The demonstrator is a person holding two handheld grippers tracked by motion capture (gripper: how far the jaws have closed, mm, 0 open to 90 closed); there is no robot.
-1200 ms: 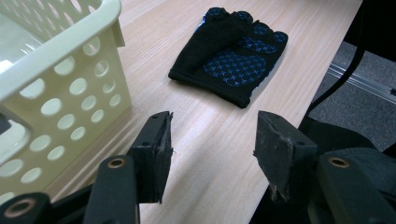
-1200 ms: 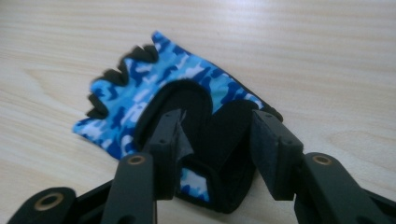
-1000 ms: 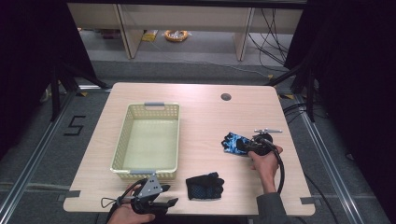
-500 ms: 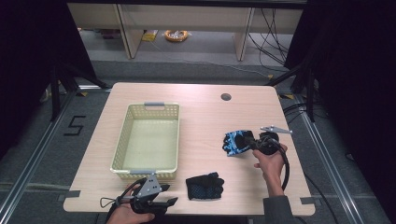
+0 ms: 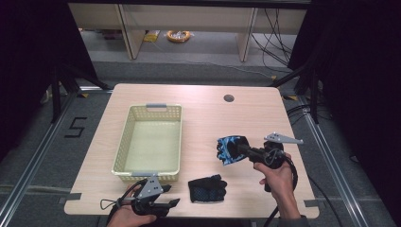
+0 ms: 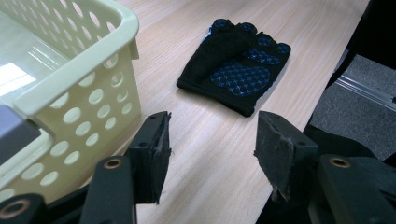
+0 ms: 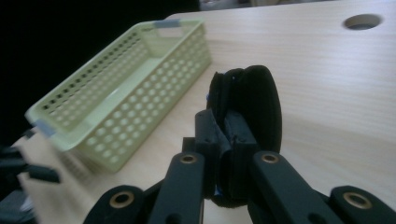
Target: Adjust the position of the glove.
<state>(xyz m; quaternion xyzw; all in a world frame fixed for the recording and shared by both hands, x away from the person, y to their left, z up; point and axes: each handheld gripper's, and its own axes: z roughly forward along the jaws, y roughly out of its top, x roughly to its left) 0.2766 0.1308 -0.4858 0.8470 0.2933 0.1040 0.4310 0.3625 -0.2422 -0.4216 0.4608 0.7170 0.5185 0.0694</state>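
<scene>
I have the right gripper (image 5: 242, 149) clamped on the blue glove (image 5: 230, 150), lifted off the desk (image 5: 208, 118) toward the basket (image 5: 124, 142), while the left gripper (image 6: 210, 149) waits half-open and empty facing the black glove (image 6: 236, 63).

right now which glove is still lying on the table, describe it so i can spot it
Start at the pale yellow perforated plastic basket on the wooden table. Just right of its near corner lies a black fingerless glove with a blue-dotted palm, flat and untouched, unlike the bluer one held up.
</scene>
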